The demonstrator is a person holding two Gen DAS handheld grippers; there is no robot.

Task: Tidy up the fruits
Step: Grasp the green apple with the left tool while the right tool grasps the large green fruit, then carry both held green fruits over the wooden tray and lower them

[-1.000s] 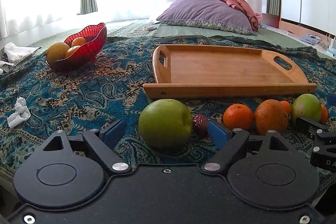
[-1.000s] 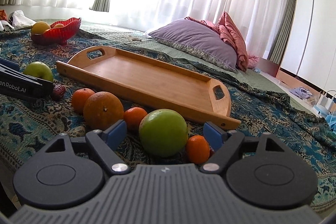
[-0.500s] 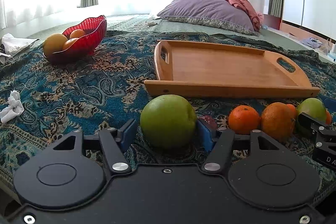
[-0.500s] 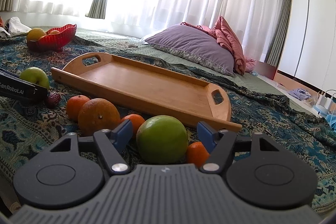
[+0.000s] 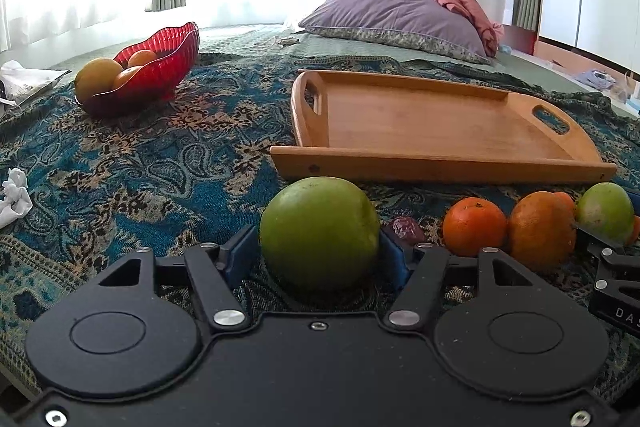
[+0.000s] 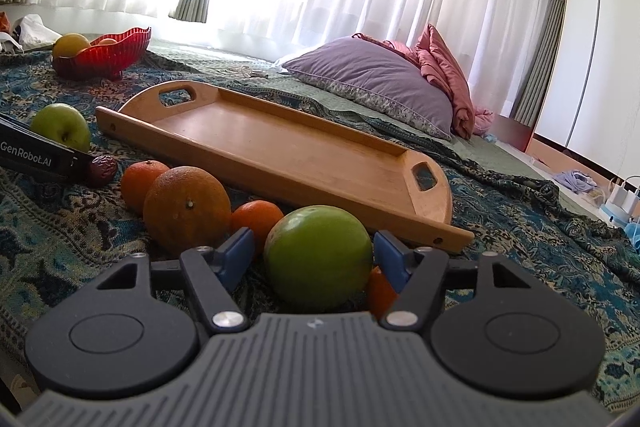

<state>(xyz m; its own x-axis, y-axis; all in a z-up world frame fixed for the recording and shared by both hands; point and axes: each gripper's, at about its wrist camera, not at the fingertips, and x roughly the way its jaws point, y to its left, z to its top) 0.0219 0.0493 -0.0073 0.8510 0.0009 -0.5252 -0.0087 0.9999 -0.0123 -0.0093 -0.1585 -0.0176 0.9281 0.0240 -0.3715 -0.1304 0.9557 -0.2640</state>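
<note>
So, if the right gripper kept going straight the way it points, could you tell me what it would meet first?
The right gripper already has the green apple between its fingers; that comes first, with the wooden tray probably next.

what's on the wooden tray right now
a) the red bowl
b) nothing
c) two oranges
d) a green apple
b: the wooden tray has a bare floor in both views; the green apples and oranges lie on the patterned blanket in front of it, and the red bowl stands apart, off to the left.
</note>
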